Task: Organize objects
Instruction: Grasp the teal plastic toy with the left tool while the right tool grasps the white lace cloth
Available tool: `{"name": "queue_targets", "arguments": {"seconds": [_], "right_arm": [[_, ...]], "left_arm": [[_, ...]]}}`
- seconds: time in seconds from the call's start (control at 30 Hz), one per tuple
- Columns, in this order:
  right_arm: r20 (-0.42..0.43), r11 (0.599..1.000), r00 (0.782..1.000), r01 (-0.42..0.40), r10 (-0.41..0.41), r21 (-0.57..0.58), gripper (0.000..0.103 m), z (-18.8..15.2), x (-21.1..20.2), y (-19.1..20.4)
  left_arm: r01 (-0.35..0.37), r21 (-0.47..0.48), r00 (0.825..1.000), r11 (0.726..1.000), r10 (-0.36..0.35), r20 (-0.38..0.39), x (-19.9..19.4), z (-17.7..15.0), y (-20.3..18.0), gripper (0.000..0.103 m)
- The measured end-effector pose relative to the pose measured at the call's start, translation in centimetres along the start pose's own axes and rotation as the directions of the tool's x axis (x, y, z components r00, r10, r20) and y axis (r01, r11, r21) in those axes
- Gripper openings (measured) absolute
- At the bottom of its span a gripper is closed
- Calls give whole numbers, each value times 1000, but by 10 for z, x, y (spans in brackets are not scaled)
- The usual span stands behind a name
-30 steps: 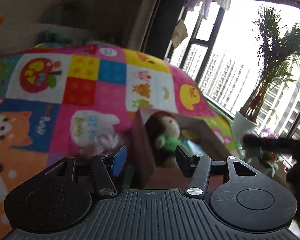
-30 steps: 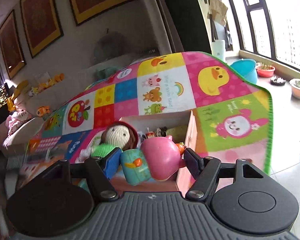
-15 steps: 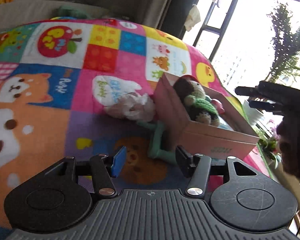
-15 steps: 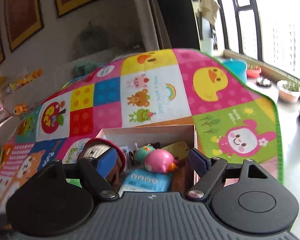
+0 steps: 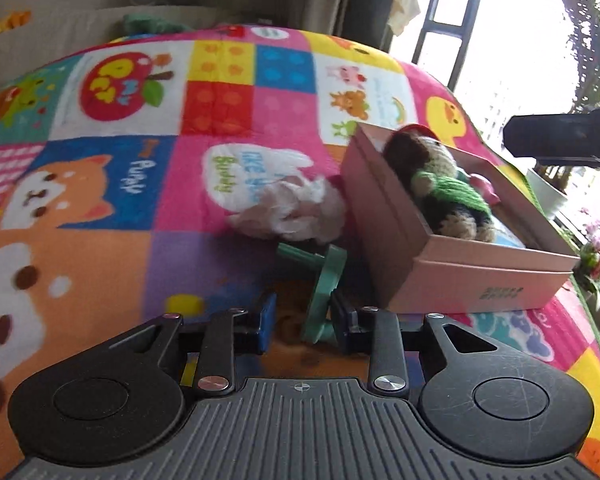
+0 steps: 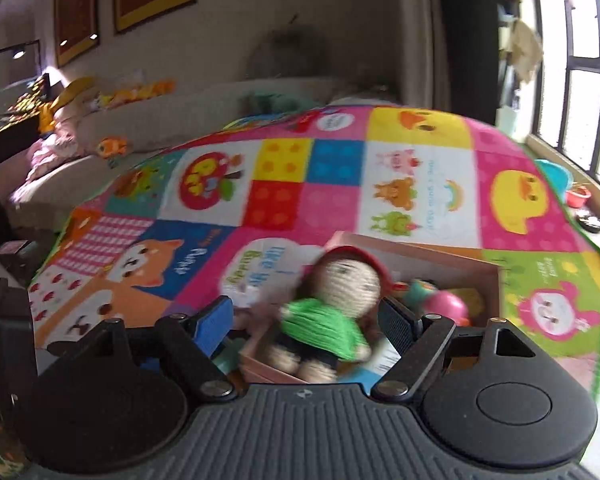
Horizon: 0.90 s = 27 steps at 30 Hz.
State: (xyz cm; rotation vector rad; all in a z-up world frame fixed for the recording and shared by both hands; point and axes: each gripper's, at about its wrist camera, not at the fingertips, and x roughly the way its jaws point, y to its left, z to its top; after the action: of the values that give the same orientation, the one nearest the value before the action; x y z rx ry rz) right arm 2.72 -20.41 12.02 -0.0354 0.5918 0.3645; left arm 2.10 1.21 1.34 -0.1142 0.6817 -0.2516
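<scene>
The left gripper (image 5: 303,326) is hovering low with jaws spread around the green dumbbell (image 5: 323,292), while the right gripper (image 6: 311,326) is hanging agape, empty, above the knitted doll (image 6: 332,312) in the pink box (image 6: 432,258).

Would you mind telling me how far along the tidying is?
Done: the doll and a pink toy lie in the box. In hand: the open left gripper straddles the green toy on the mat. Left: the crumpled bag. The right gripper is open, empty.
</scene>
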Motion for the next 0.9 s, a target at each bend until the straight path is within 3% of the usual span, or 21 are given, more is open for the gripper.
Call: {"name": "queue_targets", "arguments": {"seconds": [0.23, 0.47, 0.53, 0.57, 0.6, 0.7, 0.77, 0.9], "right_arm": [[-147, 997, 989, -15, 4, -72, 80, 25, 85, 62], [-251, 982, 956, 115, -149, -147, 79, 30, 167, 92], [-286, 977, 941, 140, -182, -164, 72, 26, 184, 95], [-297, 972, 934, 150, -200, -183, 64, 23, 190, 97], [-298, 965, 929, 161, -219, -208, 48, 19, 194, 100], [-299, 952, 927, 146, -227, -271, 24, 10, 195, 106], [-305, 947, 929, 116, -210, -300, 19, 2, 186, 109], [-308, 942, 938, 51, -160, -332, 19, -19, 153, 114]], "left_arm": [[-86, -81, 995, 993, 89, 39, -33, -14, 57, 34], [-15, -174, 997, 985, 29, 78, -44, -27, 86, 35], [4, -192, 996, 981, 13, 85, -44, -29, 90, 35], [12, -201, 996, 980, 6, 87, -44, -29, 92, 35], [19, -209, 996, 978, -1, 88, -44, -30, 94, 35], [32, -224, 996, 974, -12, 92, -44, -31, 97, 35], [36, -229, 996, 973, -15, 92, -44, -31, 98, 35], [35, -230, 996, 973, -14, 92, -44, -31, 98, 35]]}}
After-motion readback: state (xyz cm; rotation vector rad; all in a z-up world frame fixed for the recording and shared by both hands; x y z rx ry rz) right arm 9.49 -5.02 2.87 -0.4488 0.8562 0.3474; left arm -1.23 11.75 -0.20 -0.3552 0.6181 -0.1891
